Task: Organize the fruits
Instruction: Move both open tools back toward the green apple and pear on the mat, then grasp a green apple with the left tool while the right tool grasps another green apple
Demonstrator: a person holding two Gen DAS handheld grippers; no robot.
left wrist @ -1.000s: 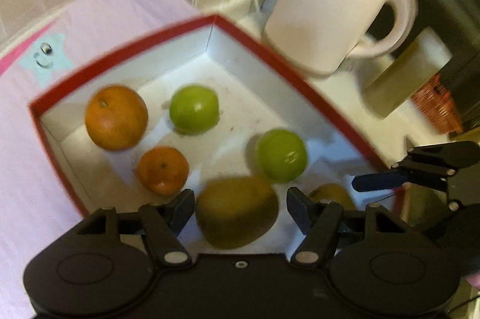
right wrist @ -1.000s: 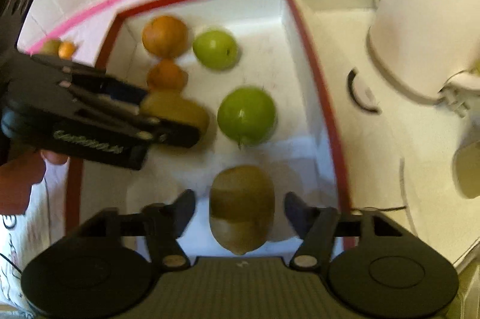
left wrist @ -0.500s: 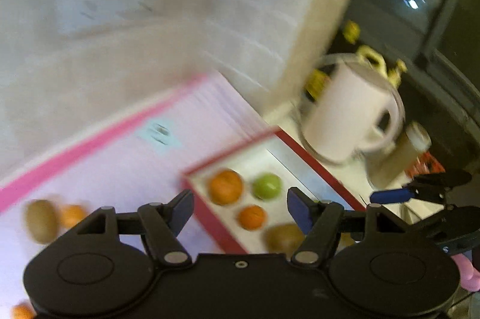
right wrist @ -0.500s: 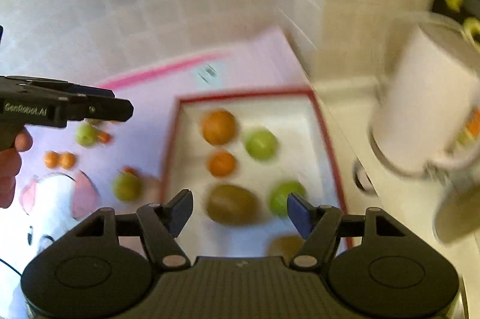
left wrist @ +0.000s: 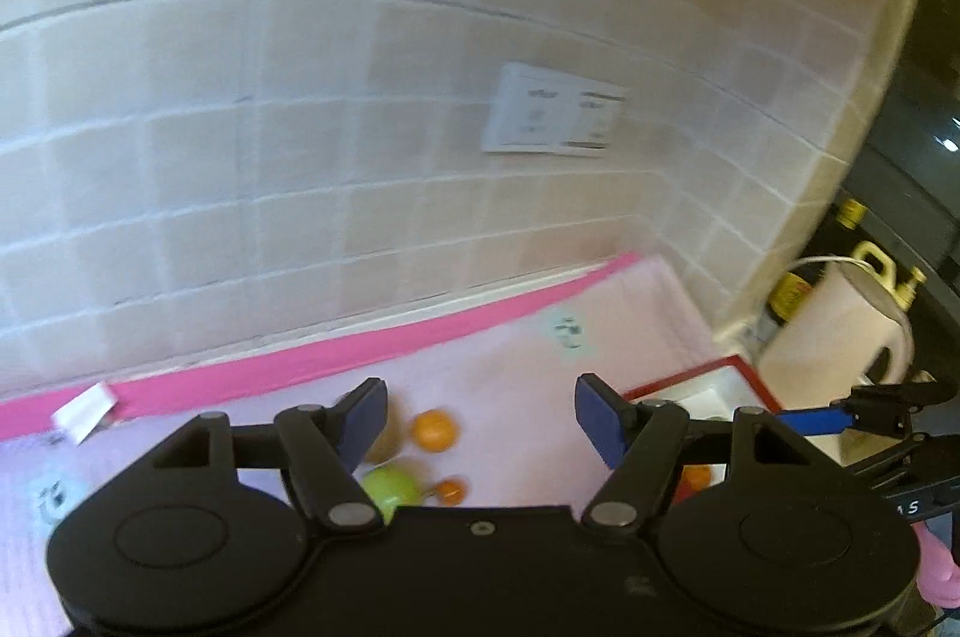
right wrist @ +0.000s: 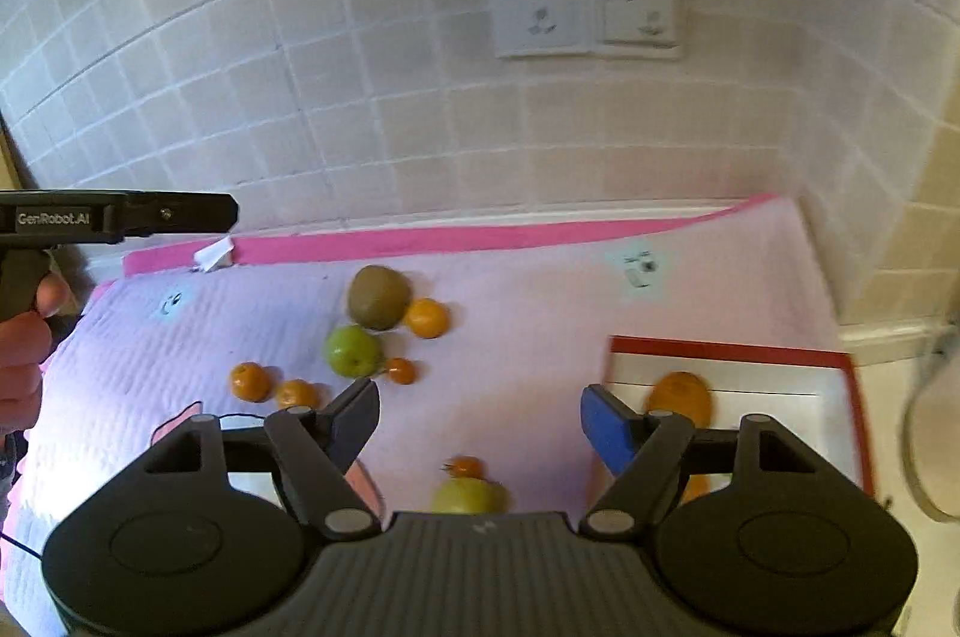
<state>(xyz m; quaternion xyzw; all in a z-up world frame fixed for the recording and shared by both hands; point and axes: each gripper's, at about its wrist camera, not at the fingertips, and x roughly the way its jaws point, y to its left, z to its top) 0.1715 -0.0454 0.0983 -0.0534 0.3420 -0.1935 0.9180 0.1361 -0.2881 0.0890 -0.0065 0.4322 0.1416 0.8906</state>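
From the right gripper's camera, the left gripper juts in at the far left edge, held by a person's hand, well above the pink mat. Its jaws cannot be judged from this side, but its own camera shows them spread wide with nothing between them.

Ahead and left of the right gripper, two small oranges lie side by side just beyond its left finger. Further ahead sits a cluster: a green apple with a tiny orange fruit beside it, a kiwi behind the apple, and an orange touching the kiwi's right side. Directly between the right gripper's fingers, close to its body, lies another green fruit with a small tomato-like fruit just beyond it.

The right gripper's jaws have just been opening and stand wide apart, empty.

To the right, beyond its blue-padded finger, is the red-rimmed white box, with an orange fruit inside near its left wall; the rest of its contents are hidden. A white kettle stands past the box.
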